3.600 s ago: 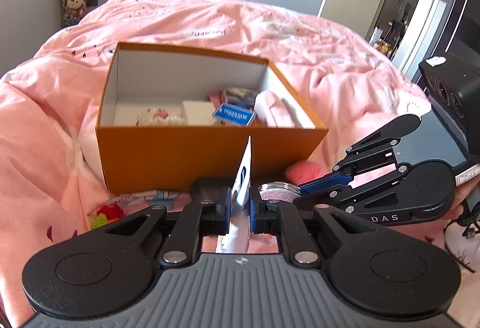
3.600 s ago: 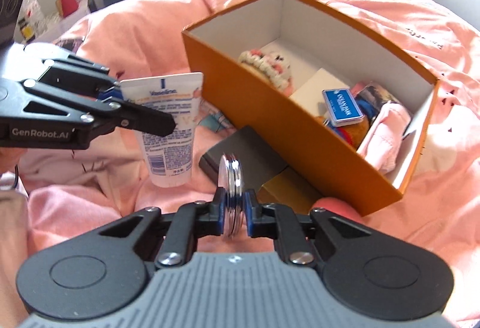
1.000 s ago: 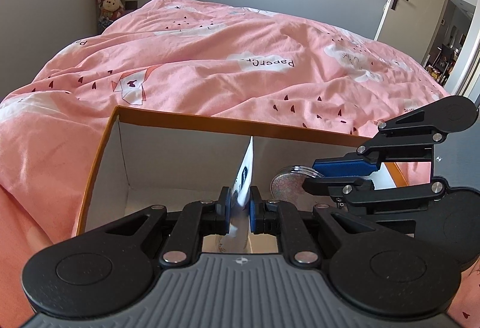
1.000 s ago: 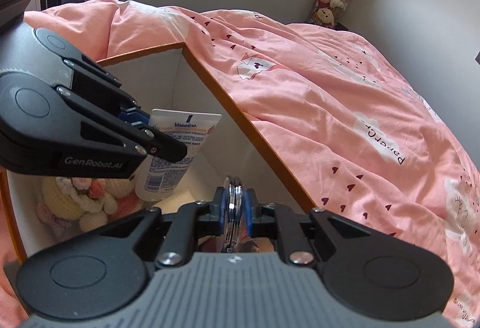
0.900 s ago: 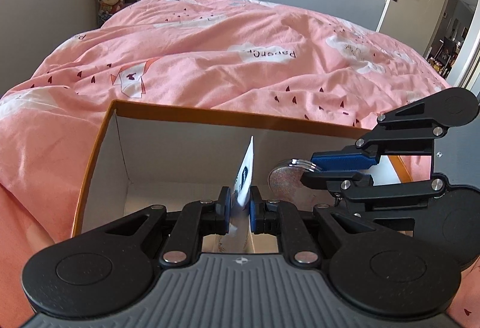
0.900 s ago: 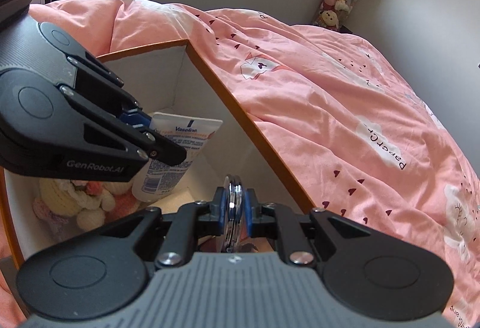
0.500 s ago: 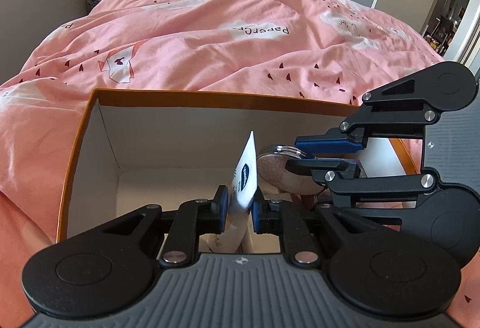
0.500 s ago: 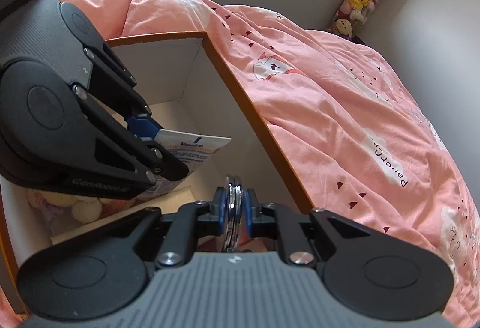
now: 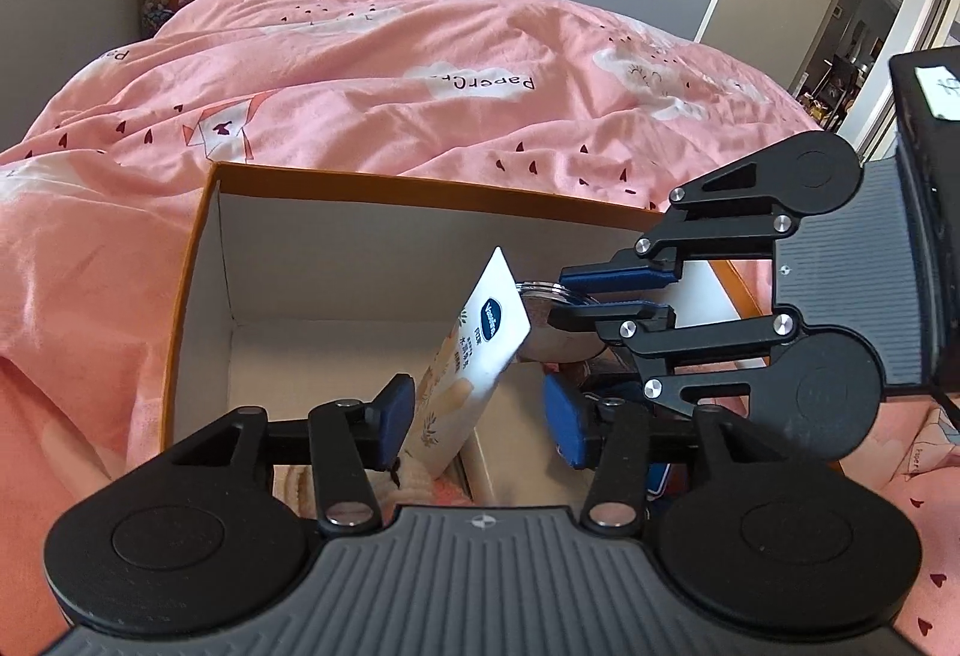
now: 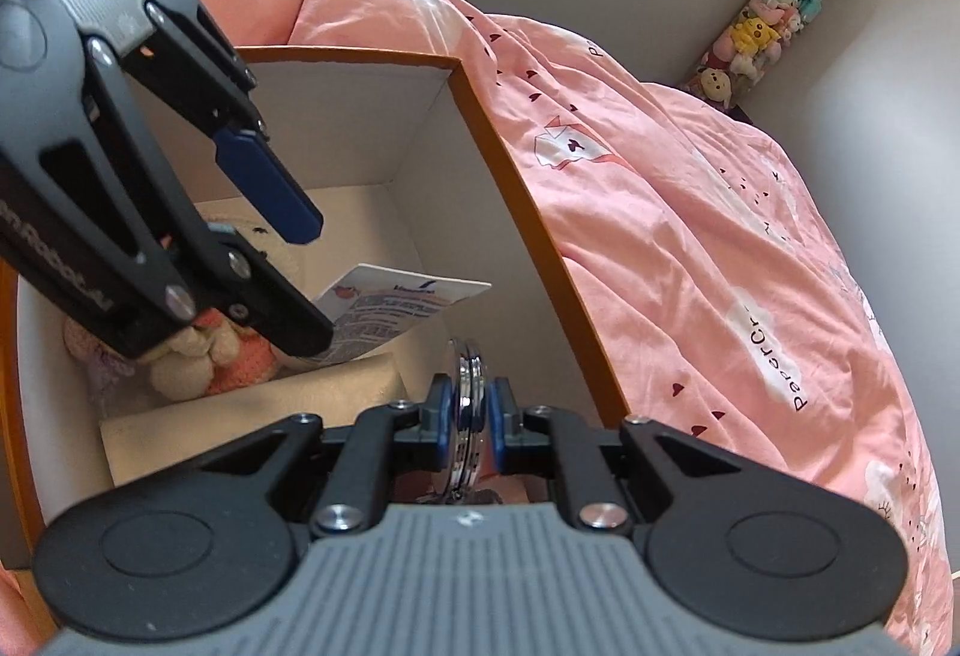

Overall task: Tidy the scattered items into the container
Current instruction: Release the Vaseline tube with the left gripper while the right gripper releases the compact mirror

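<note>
Since half a second ago the left gripper has gone from pinching the Vaseline tube to jaws spread and opening; the tube now leans tilted between the blue pads, apparently clear of the right-hand pad, contact with the left one uncertain.

Left wrist view: tube stands inside the orange box, crimped end up and tipped toward the right gripper. Right gripper reaches in from the right over the box's right rim, pressed on a round silver compact just behind the tube. Box's far-left corner shows bare white floor, open room there. Pink duvet surrounds the box on all visible sides.

Right wrist view: right gripper unchanged, jaws pressed together on the silver compact held edge-on, above the box interior near the long orange wall. Left gripper crosses from upper left, fingers apart, the tube lying slanted under them. Beneath it a crocheted soft toy and a flat white box occupy the floor; the far corner stays free.
</note>
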A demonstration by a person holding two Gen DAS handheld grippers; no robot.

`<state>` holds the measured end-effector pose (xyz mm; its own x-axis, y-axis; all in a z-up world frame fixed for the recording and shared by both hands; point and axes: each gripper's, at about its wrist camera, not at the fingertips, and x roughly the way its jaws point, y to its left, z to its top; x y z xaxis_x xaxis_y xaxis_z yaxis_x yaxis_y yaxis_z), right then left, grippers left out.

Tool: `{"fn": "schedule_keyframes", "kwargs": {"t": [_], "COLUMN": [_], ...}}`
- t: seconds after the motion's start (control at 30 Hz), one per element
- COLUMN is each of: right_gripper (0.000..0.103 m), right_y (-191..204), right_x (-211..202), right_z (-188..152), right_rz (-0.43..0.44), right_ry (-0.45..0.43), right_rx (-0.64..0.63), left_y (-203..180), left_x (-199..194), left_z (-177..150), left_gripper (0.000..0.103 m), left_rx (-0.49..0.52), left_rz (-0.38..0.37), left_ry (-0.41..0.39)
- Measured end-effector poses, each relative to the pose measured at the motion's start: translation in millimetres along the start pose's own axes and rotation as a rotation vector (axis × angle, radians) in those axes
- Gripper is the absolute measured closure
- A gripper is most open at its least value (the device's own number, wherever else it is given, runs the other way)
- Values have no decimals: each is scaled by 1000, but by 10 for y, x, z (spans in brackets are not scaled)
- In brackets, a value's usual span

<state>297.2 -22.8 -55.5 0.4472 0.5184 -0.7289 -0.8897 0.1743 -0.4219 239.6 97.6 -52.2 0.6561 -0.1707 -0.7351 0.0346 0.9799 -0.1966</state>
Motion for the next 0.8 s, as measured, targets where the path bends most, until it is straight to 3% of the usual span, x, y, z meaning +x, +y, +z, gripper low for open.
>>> {"fn": "schedule_keyframes", "kwargs": {"t": [0.2, 0.53, 0.8], "right_gripper": [89, 89, 88], "right_y": [108, 328, 404], "right_x": [91, 199, 165], "right_z": [-1, 19, -55], "right_rz": [-8, -26, -10], "right_ry": [17, 36, 57], "right_rx": [-80, -197, -204], "left_y": [-9, -33, -26], "left_x": [-207, -291, -264], "left_z": [-70, -64, -103], "left_gripper": [46, 46, 60], "left_rx": [24, 17, 10], "left_rz": [27, 7, 35], "left_ry": [-26, -39, -12]}}
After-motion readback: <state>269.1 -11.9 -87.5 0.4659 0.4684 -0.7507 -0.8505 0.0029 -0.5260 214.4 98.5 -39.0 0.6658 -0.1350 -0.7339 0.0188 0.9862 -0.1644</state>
